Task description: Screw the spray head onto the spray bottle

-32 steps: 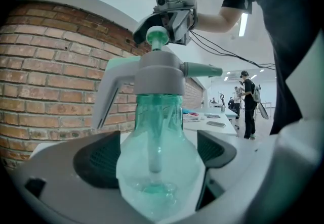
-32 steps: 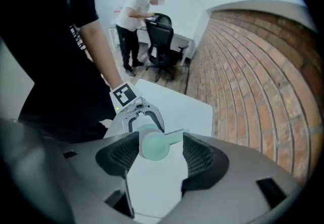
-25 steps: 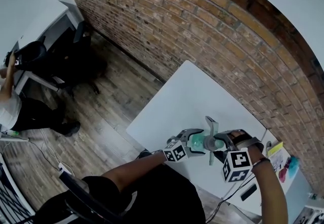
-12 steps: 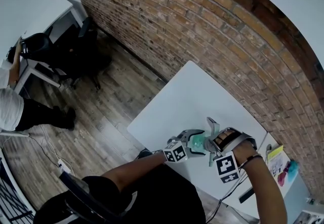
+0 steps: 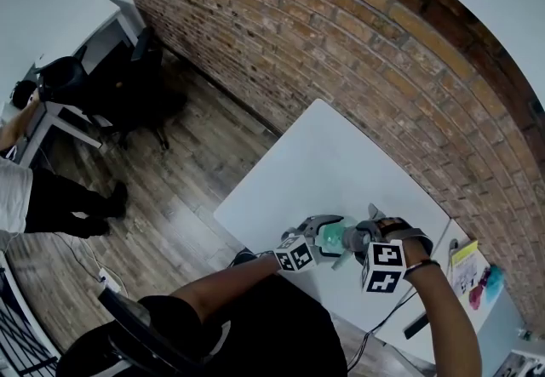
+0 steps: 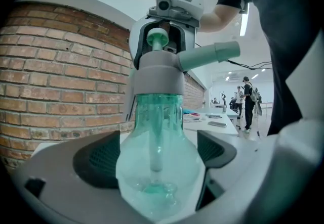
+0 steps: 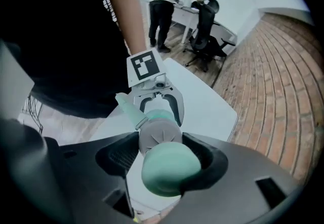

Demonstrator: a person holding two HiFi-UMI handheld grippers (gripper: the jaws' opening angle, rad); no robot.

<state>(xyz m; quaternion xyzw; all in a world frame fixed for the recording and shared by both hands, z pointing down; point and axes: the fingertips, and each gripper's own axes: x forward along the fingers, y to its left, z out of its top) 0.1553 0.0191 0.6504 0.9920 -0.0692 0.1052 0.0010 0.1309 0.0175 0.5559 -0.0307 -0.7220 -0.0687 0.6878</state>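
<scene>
- Since a second ago the right gripper (image 5: 364,239) has rolled, turning the spray head (image 6: 161,74) on the spray bottle (image 6: 158,160).
- Held over the white worktop (image 5: 332,154), the bottle looks empty, thin, light and slick; left gripper (image 5: 317,235) jaws clamp its belly.
- Right jaws grip the head's stiff grey collar, best for twisting.
- Dip tube (image 6: 156,149) and nozzle (image 6: 223,51) show only in the left gripper view.

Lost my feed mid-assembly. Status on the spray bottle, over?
Left gripper shut on spray bottle. Right gripper shut on spray head, seated on the bottle's neck. Both above white table; no obstruction seen.
</scene>
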